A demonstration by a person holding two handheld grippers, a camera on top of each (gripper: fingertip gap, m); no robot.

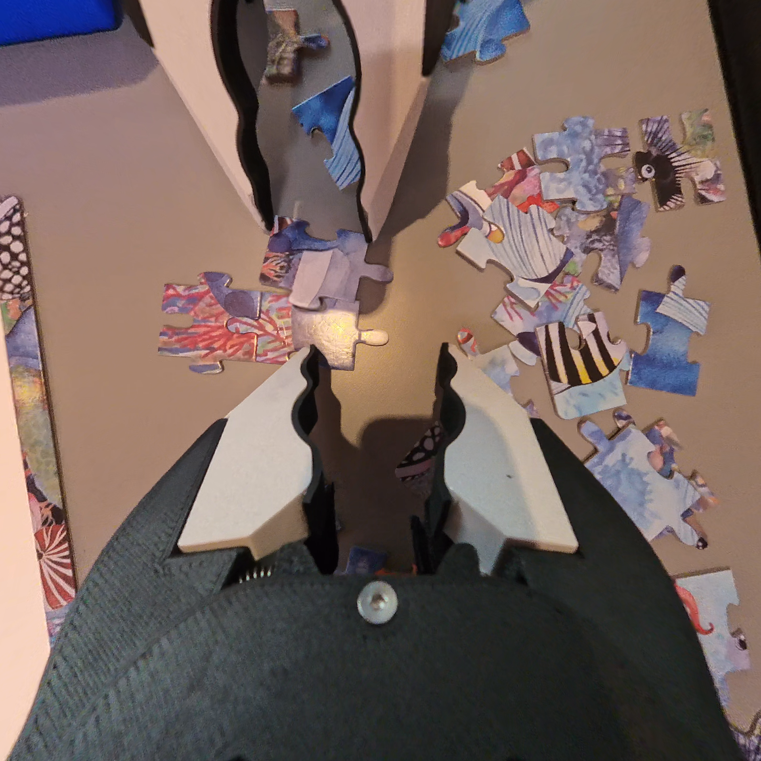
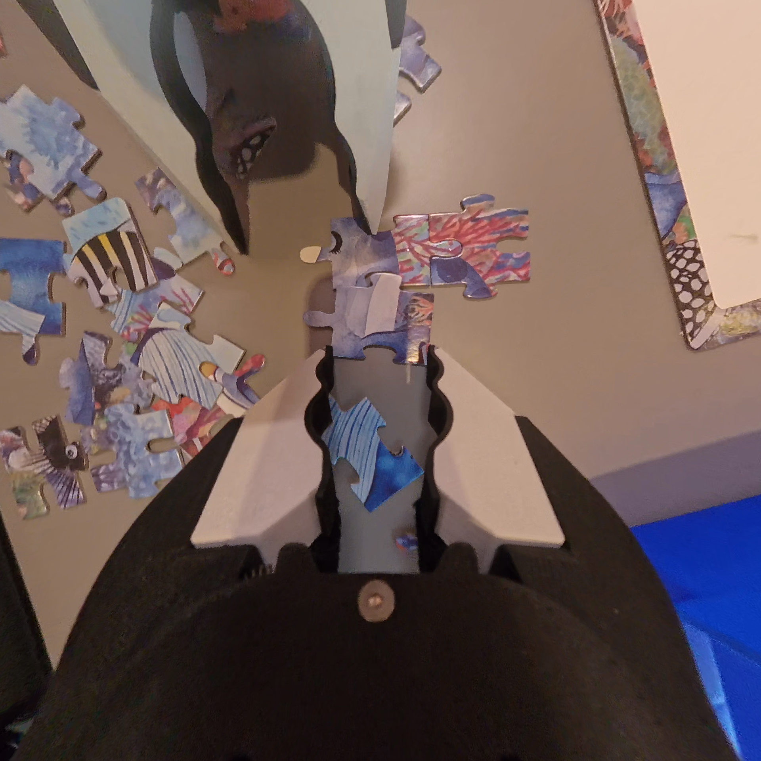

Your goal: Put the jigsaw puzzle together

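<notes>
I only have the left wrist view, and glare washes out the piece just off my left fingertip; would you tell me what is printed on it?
Observer: In the right wrist view that glared piece shows a closed eye with lashes on pale blue.
Operator: Thank you. How much of the frame at my left edge is filled?
Observer: The right wrist view shows a corner of the puzzle frame. Only its printed border and a plain white inside show, with no piece set in the visible part.
</notes>
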